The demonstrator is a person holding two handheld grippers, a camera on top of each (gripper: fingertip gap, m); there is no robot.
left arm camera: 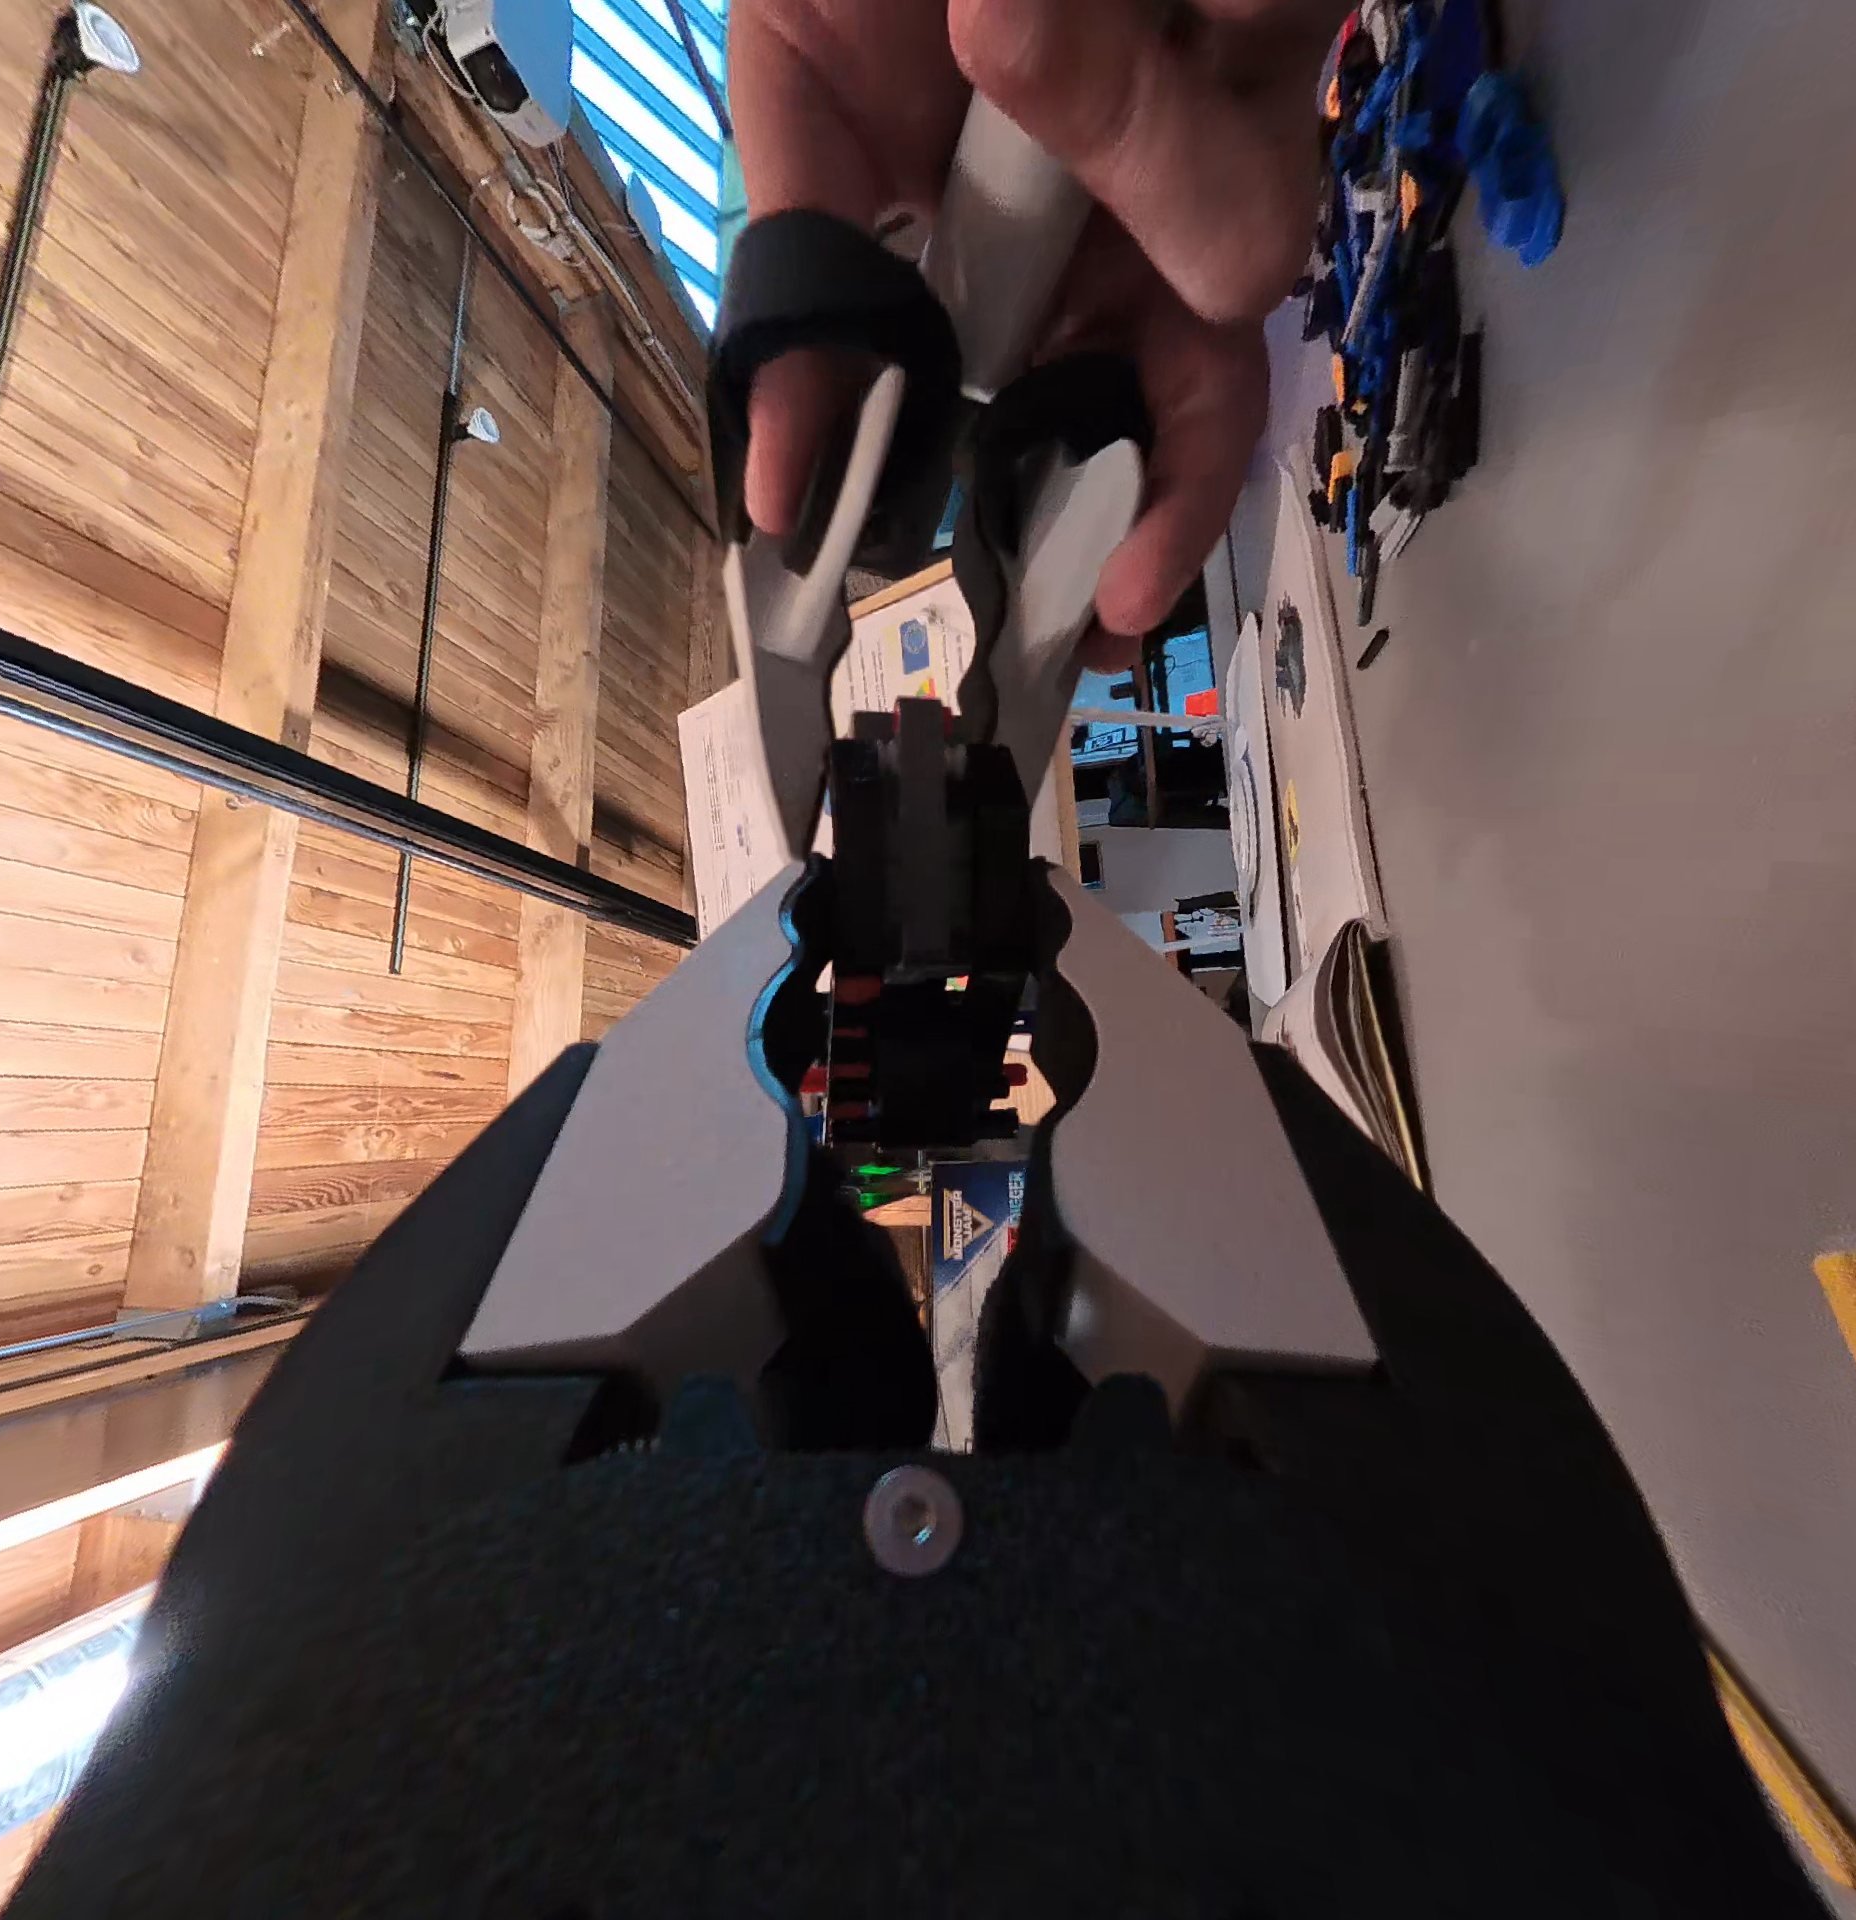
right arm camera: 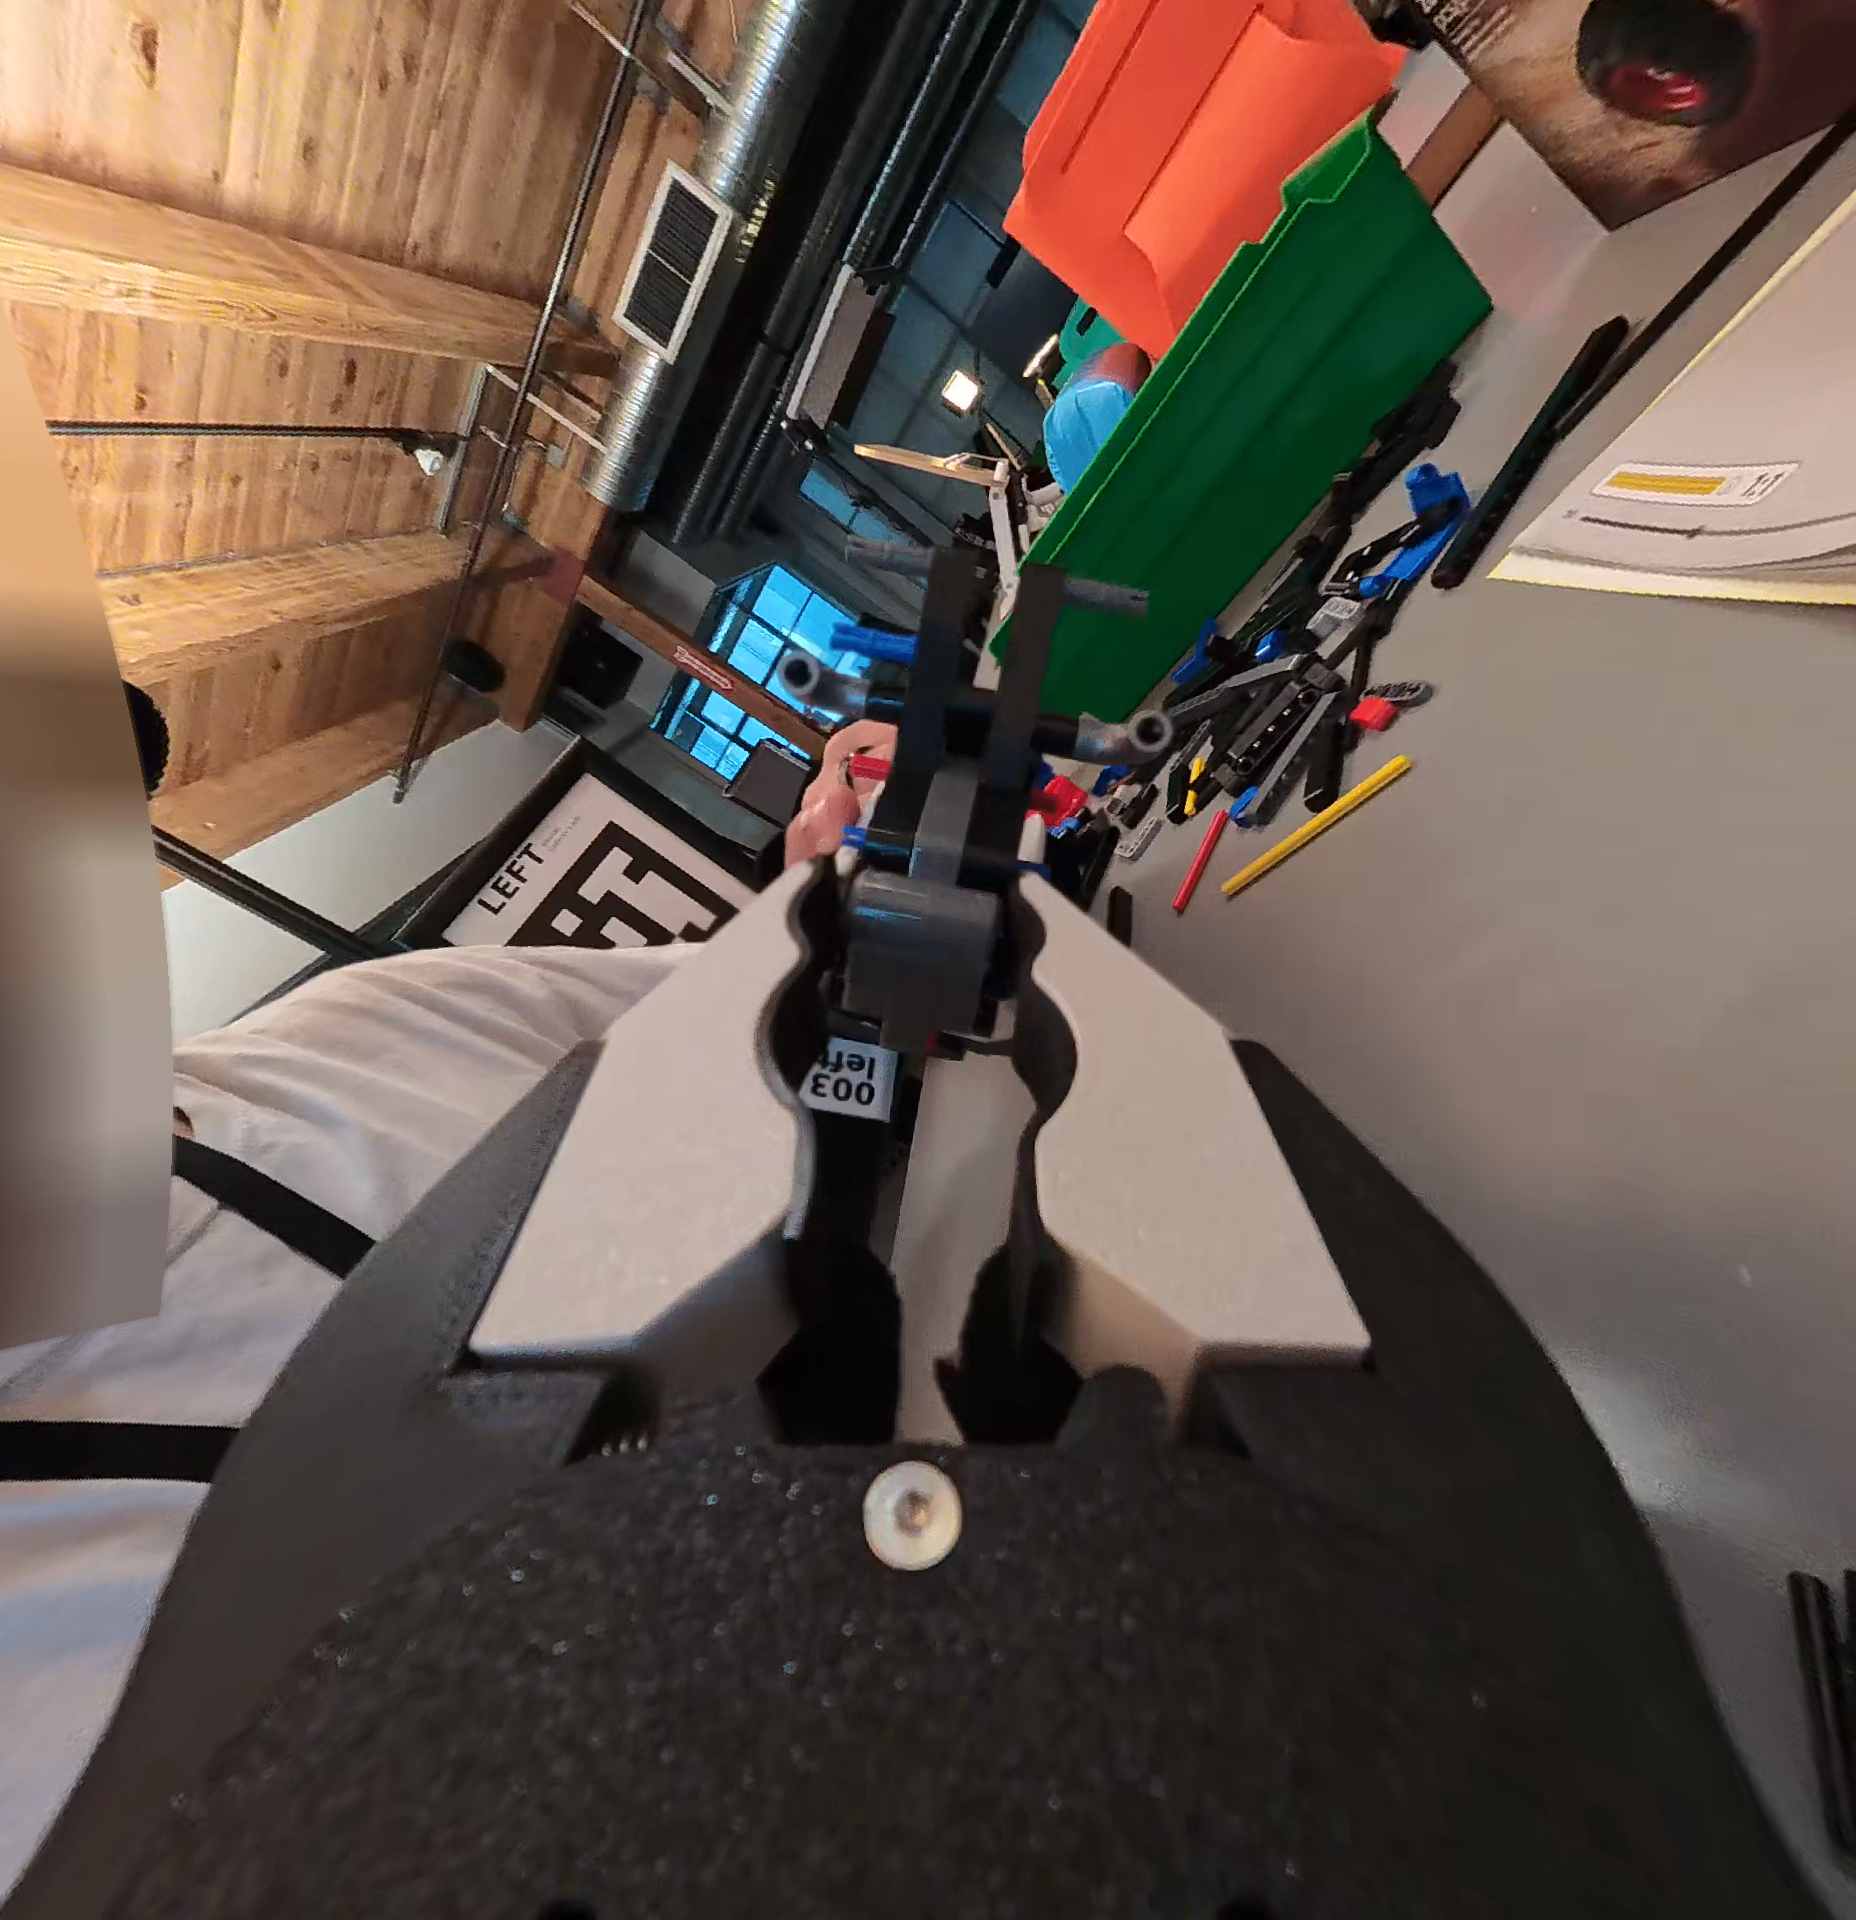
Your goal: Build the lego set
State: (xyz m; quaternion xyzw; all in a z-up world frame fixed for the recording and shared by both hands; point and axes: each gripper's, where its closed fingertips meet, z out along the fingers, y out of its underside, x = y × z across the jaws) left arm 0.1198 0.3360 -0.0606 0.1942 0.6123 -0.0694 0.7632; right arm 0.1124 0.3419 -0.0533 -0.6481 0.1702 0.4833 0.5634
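A lego assembly [left arm camera: 919, 894] of black beams with red pins is held up in the air between both grippers. My left gripper [left arm camera: 924, 883] is shut on its lower part. My right gripper [left arm camera: 913, 769], held by a hand [left arm camera: 1111, 156], comes in from the far side and is shut on the assembly's other end. In the right wrist view my right gripper [right arm camera: 924, 883] clamps a dark grey block of the assembly [right arm camera: 919, 935]. Black beams, blue pins and grey connectors stick out beyond it. One of the left gripper's fingers [right arm camera: 945, 1195] shows underneath.
The grey table [right arm camera: 1526, 1039] carries a pile of loose lego parts [right arm camera: 1277, 707], a yellow axle [right arm camera: 1319, 826], a red axle [right arm camera: 1199, 862] and instruction booklets [right arm camera: 1734, 499]. A green bin [right arm camera: 1267, 416] and an orange bin [right arm camera: 1163, 156] stand behind. The pile [left arm camera: 1402, 312] also shows in the left wrist view. My left and right fingertips are right by each other.
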